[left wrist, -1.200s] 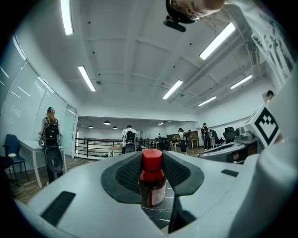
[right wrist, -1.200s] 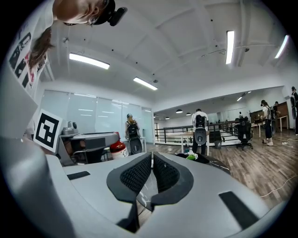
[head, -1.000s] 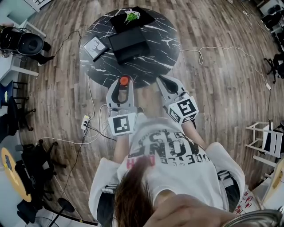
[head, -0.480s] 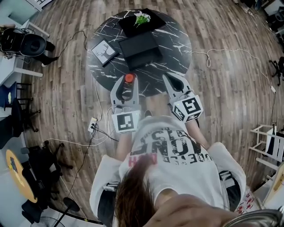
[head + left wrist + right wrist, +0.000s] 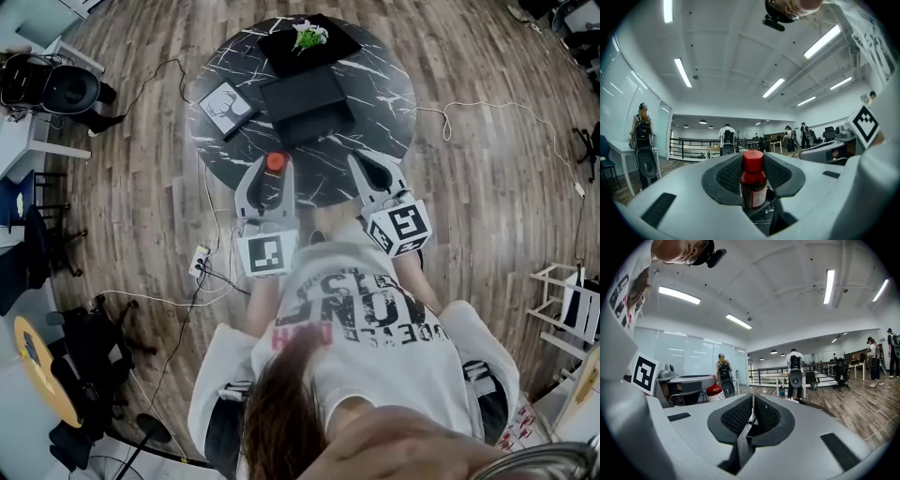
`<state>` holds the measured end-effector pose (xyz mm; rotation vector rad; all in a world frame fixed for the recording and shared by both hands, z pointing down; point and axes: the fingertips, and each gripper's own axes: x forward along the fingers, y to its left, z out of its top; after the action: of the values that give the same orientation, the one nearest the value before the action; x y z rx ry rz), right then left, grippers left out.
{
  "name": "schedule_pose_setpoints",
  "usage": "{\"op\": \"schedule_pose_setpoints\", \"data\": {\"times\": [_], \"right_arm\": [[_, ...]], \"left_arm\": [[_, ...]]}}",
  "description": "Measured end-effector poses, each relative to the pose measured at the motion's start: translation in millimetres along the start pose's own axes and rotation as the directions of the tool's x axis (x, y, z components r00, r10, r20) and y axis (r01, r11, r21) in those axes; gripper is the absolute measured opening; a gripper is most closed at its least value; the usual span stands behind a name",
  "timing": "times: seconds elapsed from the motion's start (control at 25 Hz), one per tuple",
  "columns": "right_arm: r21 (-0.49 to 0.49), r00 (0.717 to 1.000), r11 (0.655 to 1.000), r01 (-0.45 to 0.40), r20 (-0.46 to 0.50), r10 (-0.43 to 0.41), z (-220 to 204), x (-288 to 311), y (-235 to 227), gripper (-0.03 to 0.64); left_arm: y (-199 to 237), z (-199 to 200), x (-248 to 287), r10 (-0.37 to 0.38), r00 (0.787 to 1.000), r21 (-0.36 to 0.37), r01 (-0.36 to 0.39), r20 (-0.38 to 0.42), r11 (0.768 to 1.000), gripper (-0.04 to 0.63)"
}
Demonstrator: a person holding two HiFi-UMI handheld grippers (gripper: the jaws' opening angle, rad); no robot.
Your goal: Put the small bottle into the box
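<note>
Now the small bottle [image 5: 753, 185], dark-bodied with a glossy red cap, stands upright, pinched between the left gripper's [image 5: 270, 173] ribbed black pads [image 5: 727, 176]. At its 12 o'clock a flat black box [image 5: 307, 103] lies on the round, white-veined marble table [image 5: 380, 131]. The right gripper [image 5: 753, 404], at 3 o'clock, has its jaws together and empty.

The small bottle [image 5: 753, 180] has a red cap, a dark body and a white label. The table [image 5: 380, 141] is black with white marble veins. The box [image 5: 307, 101] on it is plain black. At the table's 12 o'clock, the plant [image 5: 308, 36] is green.
</note>
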<state>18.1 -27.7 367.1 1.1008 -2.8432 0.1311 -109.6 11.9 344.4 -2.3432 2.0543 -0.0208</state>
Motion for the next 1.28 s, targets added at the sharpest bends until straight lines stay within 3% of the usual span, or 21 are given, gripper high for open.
{"op": "schedule_pose_setpoints", "data": {"times": [0.28, 0.56, 1.28], "right_arm": [[0.008, 1.000, 1.000, -0.014, -0.020, 0.014, -4, 13, -6, 0.009], [0.008, 0.997, 0.997, -0.078, -0.029, 0.078, -2, 41, -19, 0.009], [0.014, 0.984, 0.985, -0.172, -0.052, 0.172, -1, 104, -100, 0.009]], "left_arm": [[6, -3, 10, 0.014, 1.000, -0.010, -0.014, -0.016, 1.000, 0.132], [19, -4, 25, 0.083, 0.996, -0.004, -0.083, -0.032, 0.997, 0.132], [17, -2, 115, 0.170, 0.985, -0.003, -0.170, -0.024, 0.985, 0.132]]}}
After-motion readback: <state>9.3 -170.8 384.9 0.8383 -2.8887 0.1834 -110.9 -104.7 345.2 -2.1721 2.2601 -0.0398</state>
